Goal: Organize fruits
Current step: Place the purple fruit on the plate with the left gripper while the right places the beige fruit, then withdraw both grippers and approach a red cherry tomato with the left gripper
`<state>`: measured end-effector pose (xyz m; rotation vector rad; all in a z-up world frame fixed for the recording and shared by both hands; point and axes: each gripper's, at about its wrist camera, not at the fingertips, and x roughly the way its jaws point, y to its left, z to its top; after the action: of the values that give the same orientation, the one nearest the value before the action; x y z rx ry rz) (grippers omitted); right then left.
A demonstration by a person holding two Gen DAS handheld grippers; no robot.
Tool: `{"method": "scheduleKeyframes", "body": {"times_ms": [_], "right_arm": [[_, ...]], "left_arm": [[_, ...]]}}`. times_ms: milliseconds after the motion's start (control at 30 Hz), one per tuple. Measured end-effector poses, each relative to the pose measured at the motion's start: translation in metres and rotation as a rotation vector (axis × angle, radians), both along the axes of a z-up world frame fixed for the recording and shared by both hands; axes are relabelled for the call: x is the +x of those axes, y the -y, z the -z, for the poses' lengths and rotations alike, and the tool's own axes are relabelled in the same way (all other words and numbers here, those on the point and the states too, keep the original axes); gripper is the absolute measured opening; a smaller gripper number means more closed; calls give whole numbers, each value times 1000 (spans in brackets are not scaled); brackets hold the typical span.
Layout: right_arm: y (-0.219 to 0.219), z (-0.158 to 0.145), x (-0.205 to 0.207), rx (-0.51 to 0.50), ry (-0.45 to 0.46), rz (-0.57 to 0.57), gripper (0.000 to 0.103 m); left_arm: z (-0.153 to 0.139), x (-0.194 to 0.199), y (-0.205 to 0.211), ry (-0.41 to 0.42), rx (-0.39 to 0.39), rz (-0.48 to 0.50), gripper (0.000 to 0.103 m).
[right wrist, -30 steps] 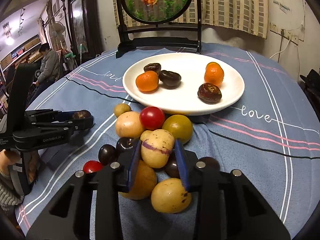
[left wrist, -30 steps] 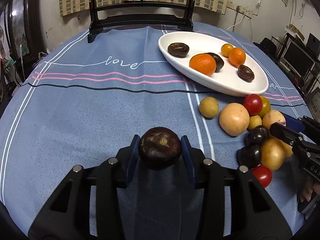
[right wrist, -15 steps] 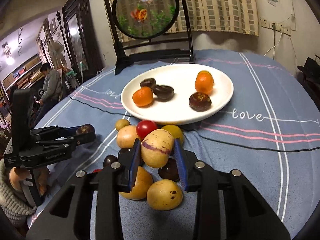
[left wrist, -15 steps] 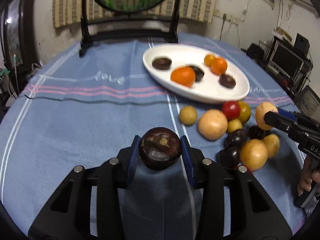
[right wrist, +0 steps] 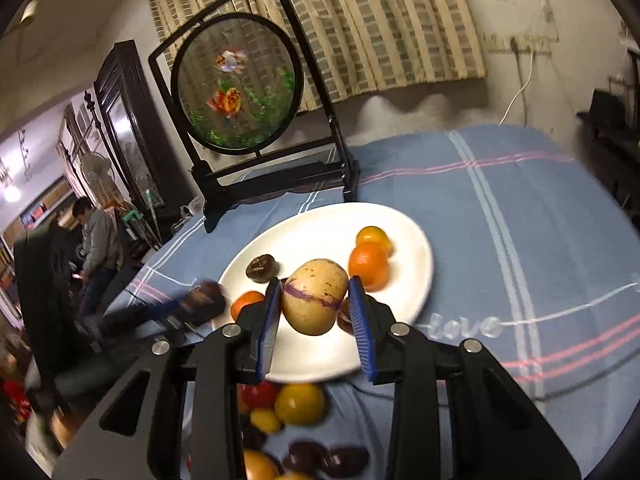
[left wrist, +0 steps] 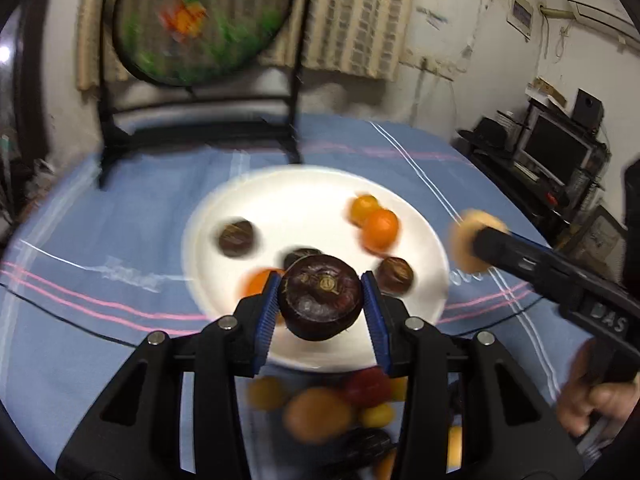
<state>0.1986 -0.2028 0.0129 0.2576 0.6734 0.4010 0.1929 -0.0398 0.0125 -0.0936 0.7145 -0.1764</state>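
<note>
oranges point(left wrist: 378, 229) crowd plate point(left wrist: 308, 196) beneath tongs point(left wrist: 320, 307).

Our left gripper point(left wrist: 321, 312) and right gripper point(right wrist: 314, 320) are matte black plastic frames with triangular cut-outs, silver round screws at the joints, and ribbed blue pads point(right wrist: 270, 330) lining each finger. Seen beside the left gripper, our right one carries pale raised lettering on its side, and bare skin of our right hand point(left wrist: 588, 396) shows at its handle.

White plate point(right wrist: 416, 280); tan melon point(right wrist: 316, 300) with purple stripes; dark brown fruit point(left wrist: 320, 300); blue cloth point(right wrist: 520, 220) with pink and white lines
</note>
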Motion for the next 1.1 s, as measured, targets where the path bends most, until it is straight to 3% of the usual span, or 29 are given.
{"method": "scheduleKeyframes", "body": {"times_ms": [133, 367, 433, 467, 500, 533, 700, 733, 800, 900, 1100], "right_arm": [[-15, 23, 30, -21, -63, -44, 35], [-35, 38, 59, -38, -140, -103, 35], [-31, 39, 58, -54, -156, -81, 38], [-26, 36, 55, -42, -145, -72, 38], [-21, 32, 52, -27, -134, -67, 46], [-16, 26, 48, -7, -119, -56, 68], [17, -8, 0, 78, -2, -3, 77], [27, -10, -18, 115, 9, 7, 88], [43, 0, -50, 183, 26, 37, 101], [54, 14, -71, 175, -30, 86, 101], [77, 17, -92, 227, -27, 179, 101]], "left_arm": [[26, 8, 20, -43, 98, 45, 42], [42, 13, 24, -72, 130, 70, 44], [41, 12, 19, -70, 100, 70, 61], [38, 11, 17, -62, 86, 67, 65], [36, 10, 16, -55, 80, 63, 69], [34, 7, 12, -47, 75, 59, 70], [22, -9, -9, -12, 56, 10, 78], [20, -16, -20, -21, 24, -9, 80], [20, -30, -34, -34, -32, -26, 81], [25, -60, -48, -53, -85, -27, 84], [38, -123, -34, -46, 24, 64, 91]]}}
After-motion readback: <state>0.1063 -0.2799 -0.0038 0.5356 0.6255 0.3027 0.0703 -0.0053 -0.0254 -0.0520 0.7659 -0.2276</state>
